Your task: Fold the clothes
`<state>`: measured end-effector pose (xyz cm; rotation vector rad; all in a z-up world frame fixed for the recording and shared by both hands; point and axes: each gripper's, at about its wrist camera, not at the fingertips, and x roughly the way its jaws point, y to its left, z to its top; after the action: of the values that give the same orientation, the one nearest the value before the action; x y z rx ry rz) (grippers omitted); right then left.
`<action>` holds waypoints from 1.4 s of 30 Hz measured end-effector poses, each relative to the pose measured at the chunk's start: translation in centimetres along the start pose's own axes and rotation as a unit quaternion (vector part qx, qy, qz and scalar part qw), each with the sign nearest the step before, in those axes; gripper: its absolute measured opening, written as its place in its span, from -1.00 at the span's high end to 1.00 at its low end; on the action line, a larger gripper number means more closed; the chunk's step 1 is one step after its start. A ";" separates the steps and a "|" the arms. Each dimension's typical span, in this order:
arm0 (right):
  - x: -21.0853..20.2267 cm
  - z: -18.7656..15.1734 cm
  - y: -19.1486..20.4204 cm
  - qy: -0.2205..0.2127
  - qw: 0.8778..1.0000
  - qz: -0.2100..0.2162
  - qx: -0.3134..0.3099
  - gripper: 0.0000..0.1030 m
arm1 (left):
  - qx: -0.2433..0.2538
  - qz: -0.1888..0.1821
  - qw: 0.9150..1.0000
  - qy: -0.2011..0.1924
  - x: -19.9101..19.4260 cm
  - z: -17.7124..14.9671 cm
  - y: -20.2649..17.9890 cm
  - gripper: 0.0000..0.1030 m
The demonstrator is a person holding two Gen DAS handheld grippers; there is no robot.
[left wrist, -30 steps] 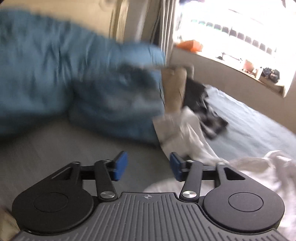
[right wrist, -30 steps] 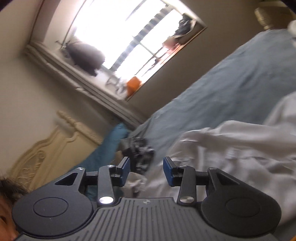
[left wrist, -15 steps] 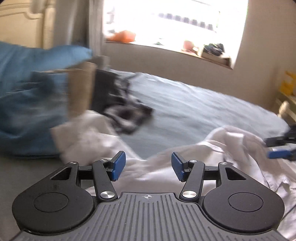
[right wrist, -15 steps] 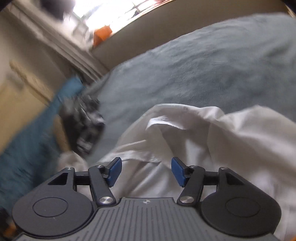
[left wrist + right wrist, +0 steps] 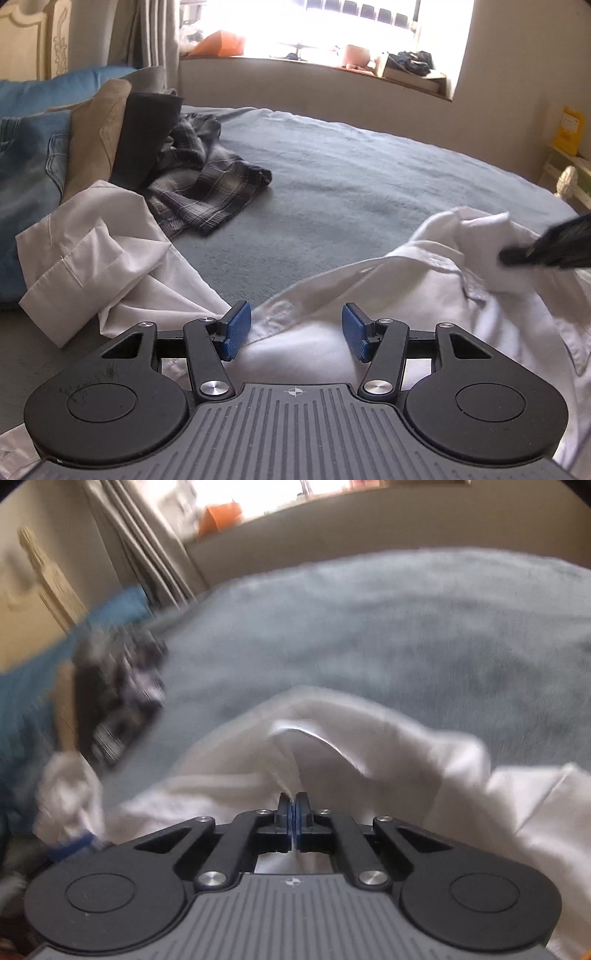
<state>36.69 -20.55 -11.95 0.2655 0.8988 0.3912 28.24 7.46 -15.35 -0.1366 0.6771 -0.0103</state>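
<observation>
A wide bed (image 5: 351, 162) with a grey-blue cover fills most of both views, and a bright window (image 5: 332, 22) stands behind it with small things on its sill. On the near part of the bed lies a crumpled white shirt (image 5: 321, 288), spread from the left side to the right side of the left wrist view; one cuffed sleeve (image 5: 85, 266) of it is bent over at the left. At the far left of the bed there is a pile of other clothes: blue jeans (image 5: 29, 170), a beige garment (image 5: 96, 136), a dark folded piece (image 5: 144, 133) and a checked grey garment (image 5: 207, 184) which lies open on the cover, just beside the sleeve. The right gripper (image 5: 294, 821) has its jaws clenched on a fold of the white shirt (a thin edge of cloth shows between the blue pads); this view is blurred. In the left wrist view the same gripper comes in from the right edge, with its tip in the shirt's raised fabric. The left gripper (image 5: 293, 328) hangs low over the shirt with its jaws released, and the cloth lies under them, not pinched.
</observation>
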 end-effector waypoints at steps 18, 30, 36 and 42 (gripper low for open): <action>10.8 9.3 -7.7 0.015 0.956 0.093 0.277 0.84 | -0.022 0.014 1.000 0.003 1.4 -0.3 0.8 -0.07; -9.7 3.5 -5.7 0.048 0.995 0.086 0.033 0.39 | -0.024 0.017 1.000 0.004 1.6 -0.4 0.6 -0.14; -7.8 -6.3 -1.0 0.120 0.956 -0.095 -0.251 0.21 | -0.039 0.016 0.999 0.013 1.3 -0.2 0.8 -0.14; -5.0 -9.2 -1.8 0.109 0.943 -0.113 -0.293 0.20 | -0.043 0.018 0.999 0.019 0.7 -0.1 0.7 -0.14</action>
<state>26.96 -23.79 -14.59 -0.4342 0.9761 0.4617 28.70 8.15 -15.91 -0.2070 0.7181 0.0507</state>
